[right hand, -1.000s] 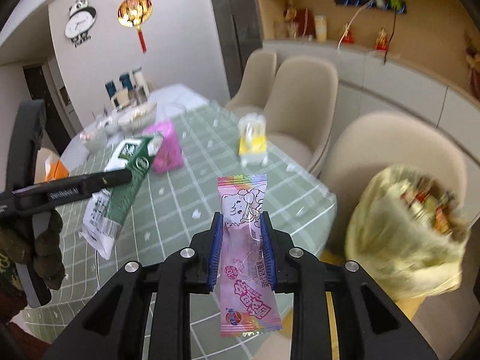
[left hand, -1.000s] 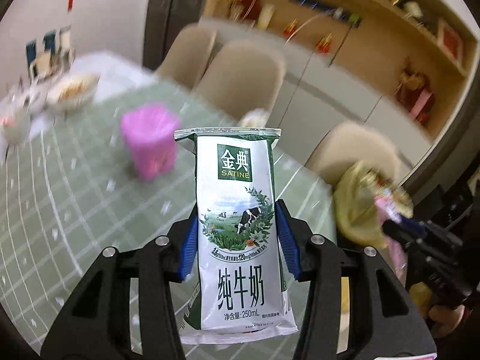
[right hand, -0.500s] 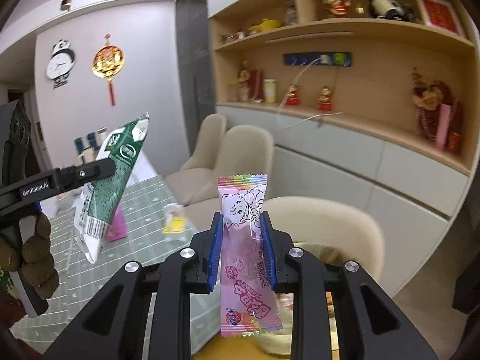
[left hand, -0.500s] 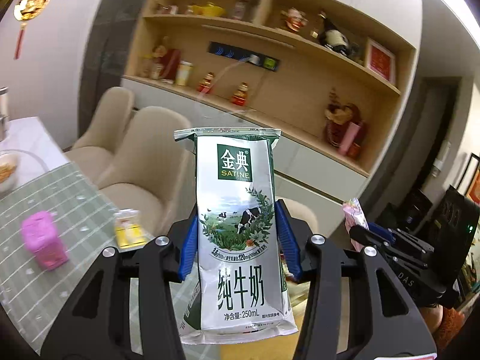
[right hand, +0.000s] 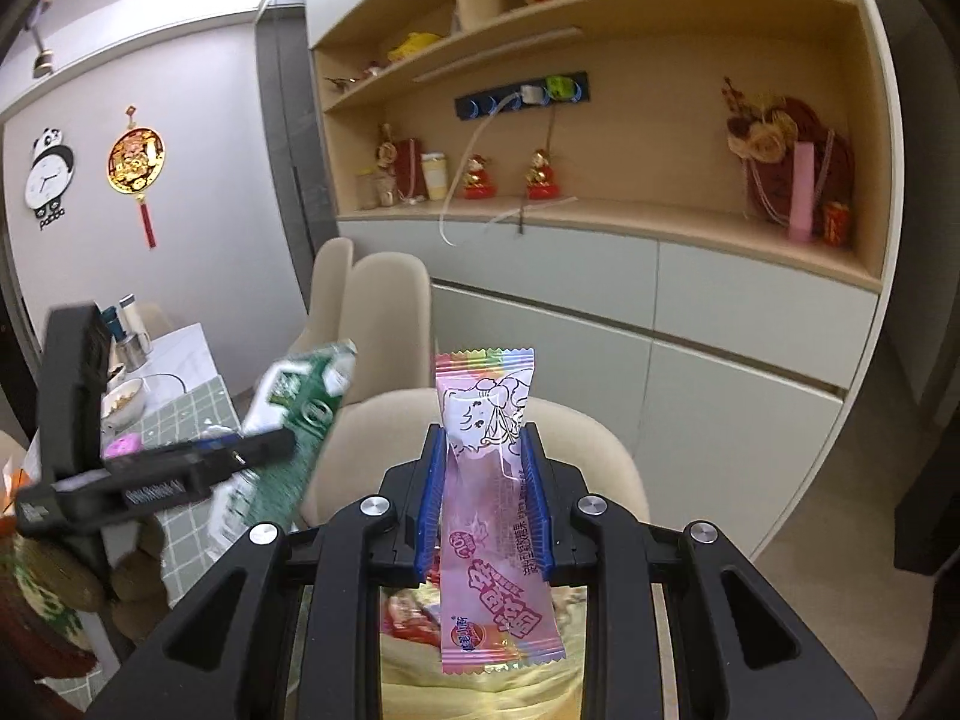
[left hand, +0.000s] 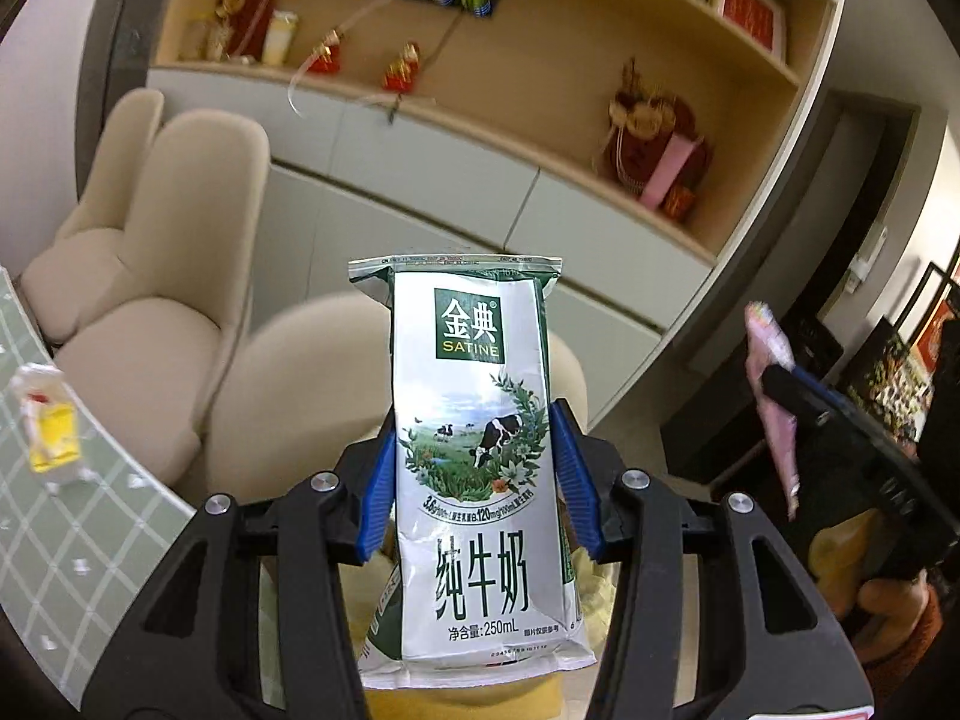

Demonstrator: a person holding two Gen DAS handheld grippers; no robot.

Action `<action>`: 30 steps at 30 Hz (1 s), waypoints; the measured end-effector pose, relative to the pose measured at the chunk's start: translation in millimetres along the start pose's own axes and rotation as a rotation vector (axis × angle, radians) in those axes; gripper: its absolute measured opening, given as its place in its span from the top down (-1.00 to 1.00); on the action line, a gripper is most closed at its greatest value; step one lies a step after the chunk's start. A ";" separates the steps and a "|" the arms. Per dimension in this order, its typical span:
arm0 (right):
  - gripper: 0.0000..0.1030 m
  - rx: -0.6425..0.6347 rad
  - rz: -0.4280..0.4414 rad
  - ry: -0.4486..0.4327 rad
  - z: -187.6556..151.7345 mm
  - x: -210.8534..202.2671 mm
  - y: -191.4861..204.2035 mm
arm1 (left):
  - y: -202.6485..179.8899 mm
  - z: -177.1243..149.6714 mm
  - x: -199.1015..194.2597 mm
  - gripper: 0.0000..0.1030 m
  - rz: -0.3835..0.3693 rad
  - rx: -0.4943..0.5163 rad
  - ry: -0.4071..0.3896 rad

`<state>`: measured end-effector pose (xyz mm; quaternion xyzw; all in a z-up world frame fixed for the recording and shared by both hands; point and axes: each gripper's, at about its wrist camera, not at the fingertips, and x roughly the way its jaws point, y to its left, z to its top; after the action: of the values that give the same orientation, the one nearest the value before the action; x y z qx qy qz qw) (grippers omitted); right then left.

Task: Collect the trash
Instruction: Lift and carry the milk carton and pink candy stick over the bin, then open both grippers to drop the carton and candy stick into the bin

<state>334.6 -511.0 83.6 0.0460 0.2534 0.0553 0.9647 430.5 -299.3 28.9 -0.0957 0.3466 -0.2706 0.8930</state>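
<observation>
Both hands have swung away from the green-checked counter (left hand: 90,540) toward the chair beside it: a second ago the counter filled the lower part of each view, and now only its edge shows at the left, with the shelf wall (right hand: 600,138) ahead. The grips look unchanged.

The left gripper (left hand: 474,480) has its jaws clamped on the sides of a flattened milk carton (left hand: 474,456), which stands upright between the blue pads, its long axis running along the fingers. The right gripper (right hand: 483,498) has its jaws closed on a pink candy wrapper (right hand: 486,492), also held lengthwise and upright.

The yellow trash bag (right hand: 480,660) now lies directly below both pairs of jaws. In the right wrist view its open mouth, with red wrappers inside, shows through the gap under the fingers; in the left wrist view only a yellow strip of the bag (left hand: 456,705) peeks out beneath the carton. From what shows, the right hand seems the better centred over the opening. The left sits just beside it, with the carton tilted in the right wrist view.

The coming move is probably a release, and each piece should then fall lower end first into the bag.
</observation>
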 end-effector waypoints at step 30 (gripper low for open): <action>0.53 0.115 0.091 0.162 -32.7 86.4 -34.9 | -1.3 -20.9 82.5 -0.09 0.079 -0.052 0.224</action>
<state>396.1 -532.4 9.3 0.1081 0.3308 0.0880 0.9334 466.5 -345.4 -32.9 -0.0744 0.4546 -0.2353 0.8559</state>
